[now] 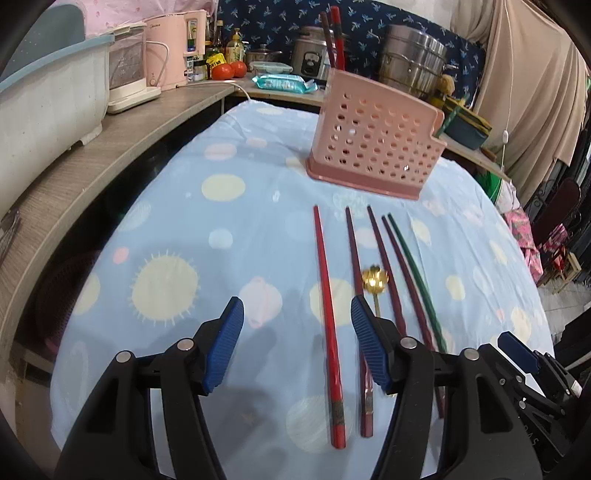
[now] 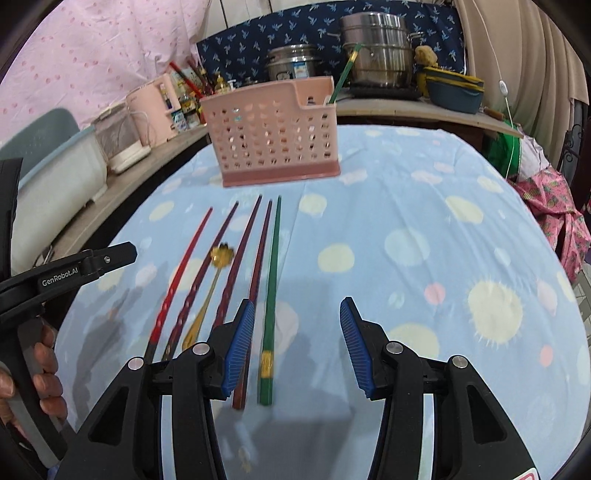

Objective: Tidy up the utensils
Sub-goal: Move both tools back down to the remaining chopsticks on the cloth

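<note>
While the cloth (image 2: 424, 221) covers the table, a pink caddy (image 2: 273, 136) stands near its far edge, one green chopstick (image 2: 341, 79) inside. Five chopsticks (image 2: 271, 280) and a gold spoon (image 2: 207, 295) lie before it. Both grippers, left (image 1: 297, 345) and right (image 2: 297, 349), hang apart, empty.

Pale blue tablecloth (image 1: 229, 236) printed with cream suns, yellow and pink dots; on it a pink holder (image 1: 373, 147) perforated with round holes, darker pink base. Near side, left to right: bright red chopstick (image 1: 327, 306), three dark maroon chopsticks (image 1: 388, 266), gold spoon (image 1: 375, 278) among them, green chopstick (image 2: 271, 295) with a yellow band near its end. Both left gripper (image 1: 297, 314) and right gripper (image 2: 297, 317) black with ribbed blue pads; far backdrop navy cloth (image 1: 280, 22) with pale blue motifs, pink spotted fabric (image 2: 92, 55) far left.
</note>
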